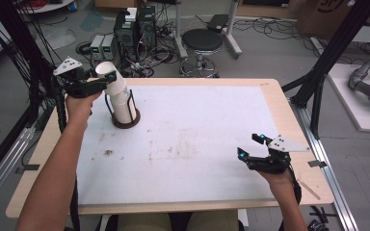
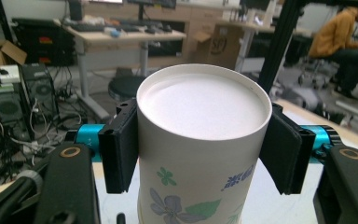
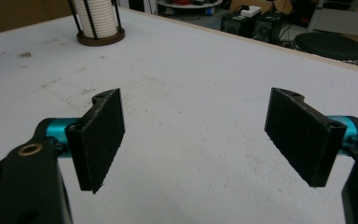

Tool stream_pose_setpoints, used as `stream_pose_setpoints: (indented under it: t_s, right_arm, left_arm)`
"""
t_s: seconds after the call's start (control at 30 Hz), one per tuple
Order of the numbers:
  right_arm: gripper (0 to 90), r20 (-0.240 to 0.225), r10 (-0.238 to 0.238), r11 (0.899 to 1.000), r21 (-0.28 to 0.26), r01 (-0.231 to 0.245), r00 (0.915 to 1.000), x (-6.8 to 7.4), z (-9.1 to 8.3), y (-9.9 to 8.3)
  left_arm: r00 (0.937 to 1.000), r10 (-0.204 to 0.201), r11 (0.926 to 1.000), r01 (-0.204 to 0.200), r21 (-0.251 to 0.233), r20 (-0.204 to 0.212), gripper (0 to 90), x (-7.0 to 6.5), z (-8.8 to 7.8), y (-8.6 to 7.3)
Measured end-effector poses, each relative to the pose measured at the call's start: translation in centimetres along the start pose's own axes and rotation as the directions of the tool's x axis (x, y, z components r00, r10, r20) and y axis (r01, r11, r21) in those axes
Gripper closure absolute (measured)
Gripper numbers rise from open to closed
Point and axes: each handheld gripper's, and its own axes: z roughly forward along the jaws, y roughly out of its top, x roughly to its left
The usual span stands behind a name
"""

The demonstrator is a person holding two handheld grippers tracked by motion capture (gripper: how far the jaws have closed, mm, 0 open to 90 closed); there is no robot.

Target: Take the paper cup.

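While the left gripper (image 1: 107, 79) is held over the far left part of the table (image 1: 183, 144), its fingers (image 2: 119, 149) are pressed against both sides of a paper cup (image 2: 200, 140), just under the rim. The cup is white, with blue flowers, a green leaf and blue lettering printed on its wall, and it is seen from slightly above in the left gripper view, its base turned upward. In the high view the gripped cup (image 1: 110, 77) is seen as the topmost one of a stack of cups (image 1: 120, 103), tilted a little to the left against the rest of the stack. The stack is kept in a cup holder (image 1: 125, 118) made of thin black upright bars on a dark round base, which is set on the white table top near its far left corner. In the right gripper view the holder (image 3: 98, 32) and the ribbed stack (image 3: 95, 16) are seen far off, across the table.

The right gripper (image 1: 250, 147) is held low over the near right part of the table, well apart from the cups. Its fingers (image 3: 100, 137) are spread wide, and nothing is held between them; only the stained white table surface (image 3: 191, 121) is seen in the gap. A black stool (image 1: 201, 41) and computer cases (image 1: 135, 29) are seen on the floor beyond the table's far edge.
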Motion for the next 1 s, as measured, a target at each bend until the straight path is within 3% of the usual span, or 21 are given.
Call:
stream_pose_setpoints:
  t_s: [0.3,0.57,0.8,1.0]
  right_arm:
    - [20.3,-0.004,-0.001,1.000,0.002,0.001,1.0000,0.1,0.0,0.1]
    - [20.3,-0.011,0.001,1.000,0.002,-0.001,0.9999,0.3,0.3,0.3]
    - [20.3,-0.024,-0.006,1.000,0.005,0.006,0.9997,0.5,0.7,0.6]
    - [20.3,-0.039,-0.010,1.000,0.006,0.010,0.9992,0.7,1.0,0.7]
  left_arm:
    - [0.9997,0.024,0.9942,-0.024,-0.105,0.003,36.6,-0.8,-2.7,3.2]
    - [0.9973,0.070,0.9885,-0.066,-0.136,0.023,36.8,-2.1,-5.1,4.7]
    - [0.9945,0.095,0.9871,-0.088,-0.134,0.044,36.8,-3.2,-6.6,4.8]
    - [0.9892,0.109,0.9873,-0.096,-0.127,0.099,36.8,-4.3,-7.4,3.6]
